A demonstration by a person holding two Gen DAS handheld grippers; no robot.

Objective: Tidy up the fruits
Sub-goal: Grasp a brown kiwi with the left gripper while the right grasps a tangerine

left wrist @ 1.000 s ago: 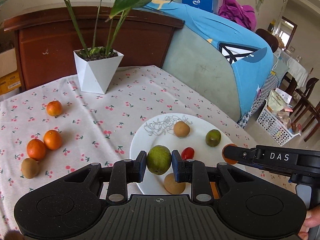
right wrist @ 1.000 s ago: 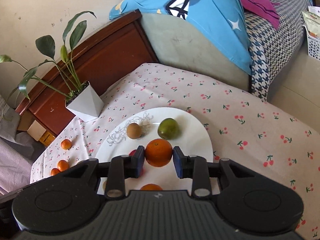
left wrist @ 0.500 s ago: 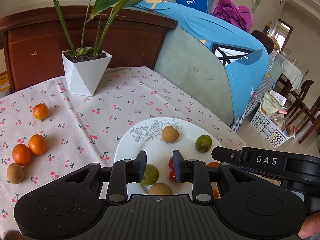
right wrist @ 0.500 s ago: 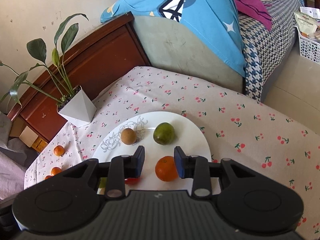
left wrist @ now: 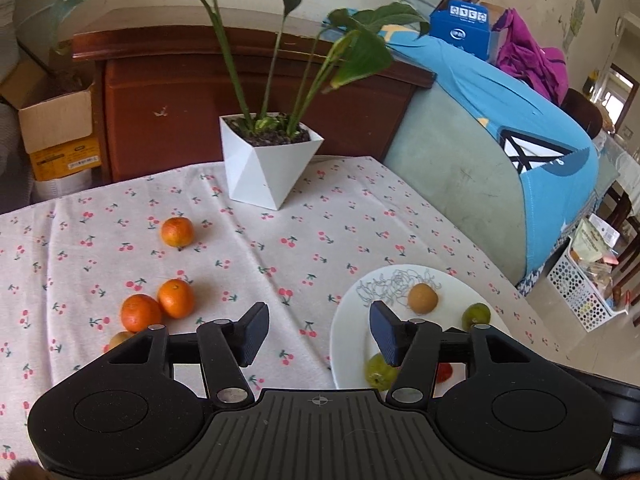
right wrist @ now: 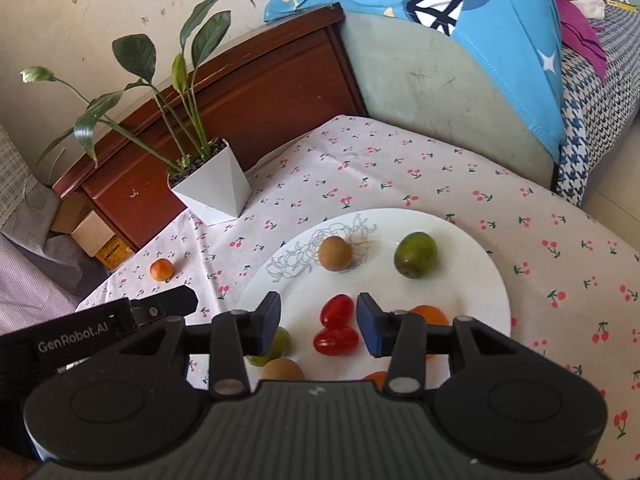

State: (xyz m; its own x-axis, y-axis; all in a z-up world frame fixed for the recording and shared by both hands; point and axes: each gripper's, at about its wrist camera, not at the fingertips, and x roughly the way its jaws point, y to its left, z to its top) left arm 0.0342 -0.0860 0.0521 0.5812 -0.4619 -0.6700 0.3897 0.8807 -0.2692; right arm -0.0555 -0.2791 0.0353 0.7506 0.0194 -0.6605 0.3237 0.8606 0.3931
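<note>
A: Cherry-print table, left view: left gripper fingers are spreading, nothing between; three oranges sitting off the plate.

B: Right view: right gripper fingers are opening, released; two red tomatoes lying on the plate between them, untouched.

A white faceted planter stands on the far part of the cherry-print tablecloth, holding a green-leaved plant. A dark wooden headboard runs behind the table. At its left end sit 2 cardboard boxes, 1 above the other. To the right, a grey-green cushion is draped with a blue cloth; a blue carton and a purple garment rest on top. A white perforated basket stands on the floor at the right edge.
</note>
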